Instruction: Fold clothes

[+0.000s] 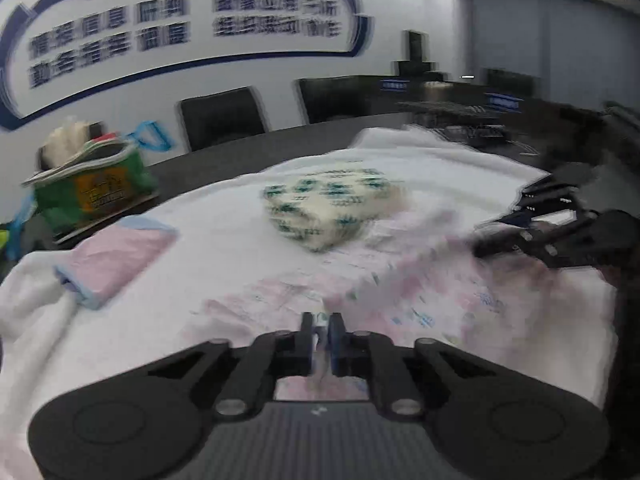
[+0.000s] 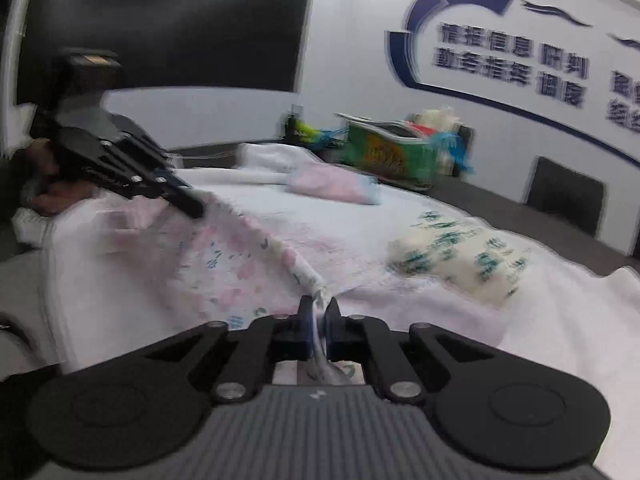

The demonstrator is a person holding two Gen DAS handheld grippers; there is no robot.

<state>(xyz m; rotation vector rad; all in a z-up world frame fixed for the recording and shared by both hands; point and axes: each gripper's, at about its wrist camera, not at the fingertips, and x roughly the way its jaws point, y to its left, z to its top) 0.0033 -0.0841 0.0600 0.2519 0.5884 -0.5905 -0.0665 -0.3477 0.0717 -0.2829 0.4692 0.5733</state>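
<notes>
Two claws each pinched an edge of the pink flowered garment point(image 2: 224, 264), which lay ahead of them on the white towel point(image 1: 224, 220) covering the bench. Cloth looked thin, limp and light; best taken at corners or hems. Left claw point(image 1: 320, 330) nearly closed on cloth; right claw point(image 2: 318, 320) likewise. Two folded pieces, green-printed point(image 1: 332, 210) and pink point(image 1: 116, 260), lay beyond.

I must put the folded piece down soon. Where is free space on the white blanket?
Free: blanket between pink bundle and green-print bundle. Crowded: the near side, where both grippers hold the floral garment.
</notes>
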